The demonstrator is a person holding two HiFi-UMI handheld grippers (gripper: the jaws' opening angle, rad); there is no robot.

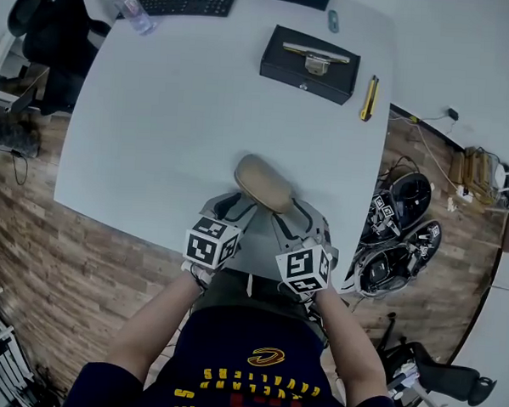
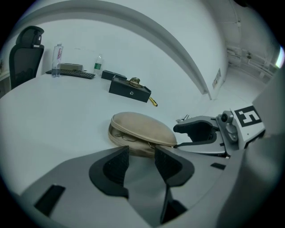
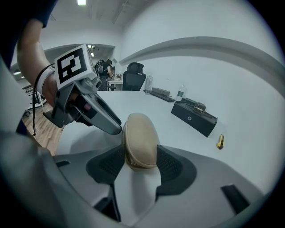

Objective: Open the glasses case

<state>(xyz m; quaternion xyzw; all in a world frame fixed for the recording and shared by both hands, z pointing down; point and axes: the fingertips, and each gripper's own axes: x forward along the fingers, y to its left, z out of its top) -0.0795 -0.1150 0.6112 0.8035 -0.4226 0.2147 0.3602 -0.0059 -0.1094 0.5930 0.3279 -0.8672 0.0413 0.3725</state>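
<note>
A tan oval glasses case [image 1: 262, 183] lies on the white table [image 1: 156, 125] near its front edge. In the left gripper view the case [image 2: 142, 127] sits just beyond the tips. Its side seam gapes a little and thin metal wire shows inside. My left gripper [image 2: 140, 156] is open, with nothing between its pads. In the head view it [image 1: 235, 208] stands at the case's near left. My right gripper [image 1: 286, 219] stands at the near right. Its jaws [image 3: 139, 164] straddle the near end of the case [image 3: 140, 140]. The pads lie close beside the case, and I see no squeeze.
At the back of the table are a black box [image 1: 310, 63] with a brass-coloured piece on top, a yellow tool [image 1: 369, 98], a keyboard [image 1: 187, 2] and a bottle [image 1: 133, 11]. A black chair [image 1: 51, 26] stands far left. Helmet-like gear [image 1: 397, 240] lies on the floor to the right.
</note>
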